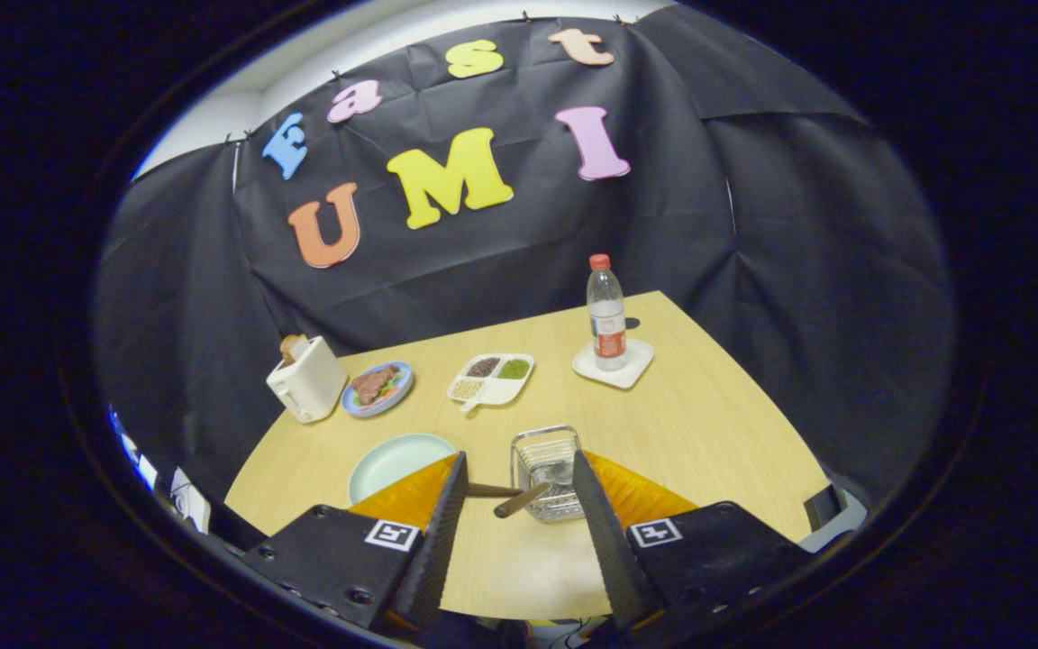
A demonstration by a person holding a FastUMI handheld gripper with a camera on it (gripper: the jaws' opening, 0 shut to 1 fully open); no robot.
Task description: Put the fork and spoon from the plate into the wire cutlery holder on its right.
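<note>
two handles (519, 498) poke from the holder (548, 473) at the tool's (519, 505) twelve o'clock; its fingers stand apart. cutlery looks stiff, light, slippery: grip mid-handle. plate (397, 460) at ten.

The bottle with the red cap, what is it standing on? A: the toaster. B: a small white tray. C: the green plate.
B: the bottle stands upright on a small white tray at the far side of the table, beyond the open gripper.
</note>
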